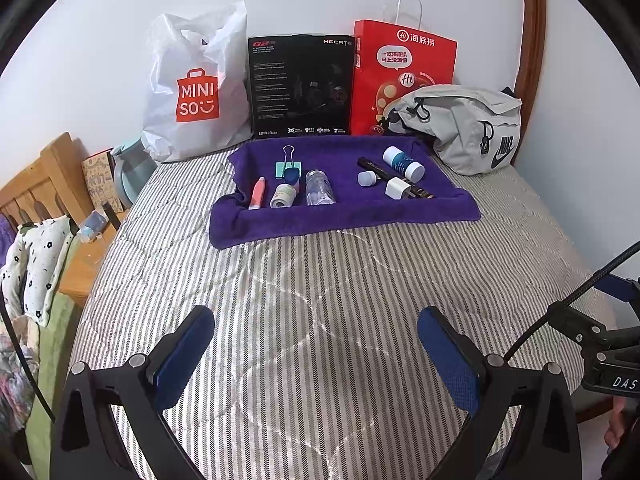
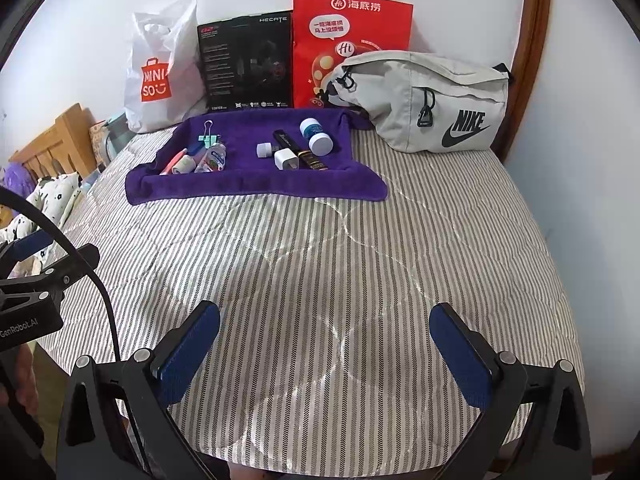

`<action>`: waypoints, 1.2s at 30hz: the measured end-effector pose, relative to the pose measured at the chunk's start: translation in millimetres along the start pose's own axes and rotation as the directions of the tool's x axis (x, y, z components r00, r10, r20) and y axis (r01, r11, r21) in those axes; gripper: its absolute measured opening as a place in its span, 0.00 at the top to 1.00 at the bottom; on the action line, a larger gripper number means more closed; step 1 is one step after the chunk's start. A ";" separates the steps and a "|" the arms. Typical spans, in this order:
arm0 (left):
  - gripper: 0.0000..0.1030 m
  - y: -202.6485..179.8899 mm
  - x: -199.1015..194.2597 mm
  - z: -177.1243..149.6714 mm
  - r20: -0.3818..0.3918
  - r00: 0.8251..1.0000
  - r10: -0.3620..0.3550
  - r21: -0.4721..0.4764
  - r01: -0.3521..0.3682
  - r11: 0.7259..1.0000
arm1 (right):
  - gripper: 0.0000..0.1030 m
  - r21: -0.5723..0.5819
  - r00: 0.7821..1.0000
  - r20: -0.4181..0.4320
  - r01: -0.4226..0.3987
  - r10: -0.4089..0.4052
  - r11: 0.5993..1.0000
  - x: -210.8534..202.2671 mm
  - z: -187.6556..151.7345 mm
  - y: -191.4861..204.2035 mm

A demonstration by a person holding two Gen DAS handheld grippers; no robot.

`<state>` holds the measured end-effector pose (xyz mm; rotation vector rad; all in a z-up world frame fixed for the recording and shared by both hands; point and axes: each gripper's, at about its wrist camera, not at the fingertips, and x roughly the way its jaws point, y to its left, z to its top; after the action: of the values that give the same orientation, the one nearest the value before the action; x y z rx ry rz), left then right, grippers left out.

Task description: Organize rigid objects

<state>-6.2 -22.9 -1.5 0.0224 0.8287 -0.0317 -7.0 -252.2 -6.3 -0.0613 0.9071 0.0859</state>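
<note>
Above the striped quilt, my left gripper and right gripper: jaws wide apart, empty, touching nothing; blue textured pads; purple towel well ahead.

We look from both wrists low over the grey-striped quilted bed, facing the white wall, well back from the purple towel. The left view sits further left; both share towel, bags and bed.
</note>
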 end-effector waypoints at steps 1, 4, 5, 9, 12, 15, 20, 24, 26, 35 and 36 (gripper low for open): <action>0.00 0.5 0.0 -0.1 0.001 1.000 -0.001 -0.001 0.001 1.000 | 0.00 -0.001 1.000 0.001 0.000 0.000 1.000 -0.5 -0.3 0.4; 0.00 0.9 -0.2 -0.5 -0.001 1.000 0.002 0.000 -0.002 1.000 | 0.00 -0.005 1.000 0.001 0.001 -0.001 1.000 -1.2 -0.5 1.7; 0.00 0.9 -0.3 -0.6 0.000 1.000 0.002 0.001 -0.002 1.000 | 0.00 -0.006 1.000 0.001 0.002 -0.002 1.000 -1.4 -0.4 1.9; 0.00 0.7 0.0 -0.7 -0.005 1.000 0.001 0.003 0.000 1.000 | 0.00 -0.007 1.000 -0.001 0.003 -0.003 1.000 -1.7 -0.6 2.6; 0.00 1.3 -0.6 -1.1 -0.005 1.000 0.002 0.003 -0.002 1.000 | 0.00 -0.008 1.000 0.001 -0.001 0.001 1.000 -2.0 -0.4 2.9; 0.00 1.3 -0.5 -1.0 -0.008 1.000 0.006 0.003 -0.006 1.000 | 0.00 -0.010 1.000 0.000 0.002 -0.002 1.000 -2.1 -0.8 3.2; 0.00 1.0 0.1 0.8 -0.010 1.000 0.006 0.004 -0.006 1.000 | 0.00 -0.009 1.000 -0.002 -0.002 0.002 1.000 -2.5 1.2 3.4; 0.00 0.9 0.6 4.6 -0.028 1.000 0.014 0.003 -0.014 1.000 | 0.00 -0.015 1.000 -0.012 -0.005 0.005 1.000 -4.7 7.9 5.9; 0.00 1.2 0.0 7.8 -0.039 0.999 0.021 0.004 -0.021 1.000 | 0.00 -0.020 1.000 -0.015 -0.002 0.001 1.000 -6.4 13.3 6.4; 0.00 5.6 -12.0 30.7 -0.039 0.999 0.029 -0.001 -0.029 1.000 | 0.00 -0.025 1.000 -0.020 -0.015 0.015 1.000 -11.1 35.1 6.6; 0.00 5.6 -12.4 33.6 -0.039 0.999 0.030 -0.002 -0.031 1.000 | 0.00 -0.029 1.000 -0.024 -0.015 0.014 0.999 -9.7 37.3 7.9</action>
<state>10.4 -18.2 30.4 0.0333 0.8669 -0.0015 15.5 -241.4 24.2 -0.0830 0.9304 0.1122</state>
